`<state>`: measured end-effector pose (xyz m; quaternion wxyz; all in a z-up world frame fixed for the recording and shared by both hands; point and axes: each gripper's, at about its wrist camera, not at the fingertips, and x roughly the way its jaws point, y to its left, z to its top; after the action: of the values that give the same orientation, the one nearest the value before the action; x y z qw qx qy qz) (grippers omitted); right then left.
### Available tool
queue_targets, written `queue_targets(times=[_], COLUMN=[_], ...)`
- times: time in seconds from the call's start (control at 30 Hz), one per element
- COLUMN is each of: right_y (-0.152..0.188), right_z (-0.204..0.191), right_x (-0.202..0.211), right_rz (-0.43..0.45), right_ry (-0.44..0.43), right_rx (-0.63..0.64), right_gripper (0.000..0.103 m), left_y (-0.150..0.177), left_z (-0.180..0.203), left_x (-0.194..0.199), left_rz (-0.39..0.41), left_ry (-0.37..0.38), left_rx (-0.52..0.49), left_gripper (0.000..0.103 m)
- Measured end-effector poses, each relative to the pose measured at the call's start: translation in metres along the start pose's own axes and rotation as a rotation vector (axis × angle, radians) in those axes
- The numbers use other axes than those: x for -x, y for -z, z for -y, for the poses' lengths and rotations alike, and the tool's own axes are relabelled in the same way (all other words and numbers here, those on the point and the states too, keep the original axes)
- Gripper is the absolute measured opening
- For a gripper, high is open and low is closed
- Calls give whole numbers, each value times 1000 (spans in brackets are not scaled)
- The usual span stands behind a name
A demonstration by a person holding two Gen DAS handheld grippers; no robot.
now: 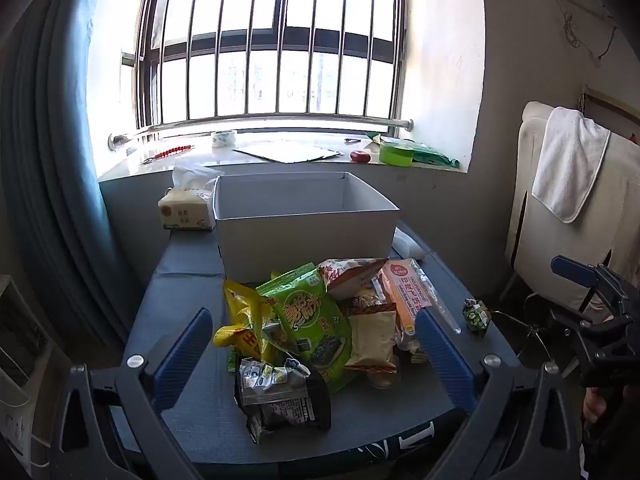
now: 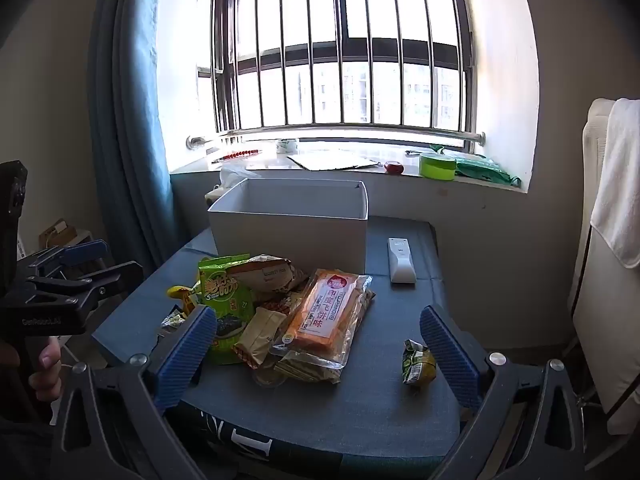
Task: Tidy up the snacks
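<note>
A heap of snack packets lies on the blue table (image 1: 192, 280): a green seaweed bag (image 1: 312, 320), a yellow bag (image 1: 240, 320), a black-and-silver bag (image 1: 280, 396), an orange cake pack (image 1: 408, 296) and beige packets. Behind the heap stands an open white box (image 1: 304, 220), empty as far as I see. A small green packet (image 2: 418, 366) lies apart at the right. My left gripper (image 1: 314, 350) hangs open above the near side of the heap. My right gripper (image 2: 318, 344) is open too, over the orange cake pack (image 2: 328, 308) and small packet. Neither holds anything.
A tissue pack (image 1: 186, 210) sits left of the box, a white remote (image 2: 401, 260) to its right. The windowsill (image 1: 280, 160) behind holds tape, papers, a green tub and a red object. A blue curtain hangs left; a towel-draped rack (image 1: 568, 168) stands right.
</note>
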<state>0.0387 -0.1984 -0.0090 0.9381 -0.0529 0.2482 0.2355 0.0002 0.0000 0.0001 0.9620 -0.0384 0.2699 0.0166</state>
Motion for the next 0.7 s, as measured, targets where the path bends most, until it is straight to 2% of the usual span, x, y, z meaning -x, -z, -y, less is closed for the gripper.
queue_targets(times=[0.7], right_y=[3], right_z=[0], right_x=[1], right_rz=[-6], right_ry=[-1], right_rx=[-8], right_gripper=[103], left_y=[0], left_z=[2], left_x=[2], left_rz=[-14], left_ry=[6], left_rx=[17], left_gripper=[103])
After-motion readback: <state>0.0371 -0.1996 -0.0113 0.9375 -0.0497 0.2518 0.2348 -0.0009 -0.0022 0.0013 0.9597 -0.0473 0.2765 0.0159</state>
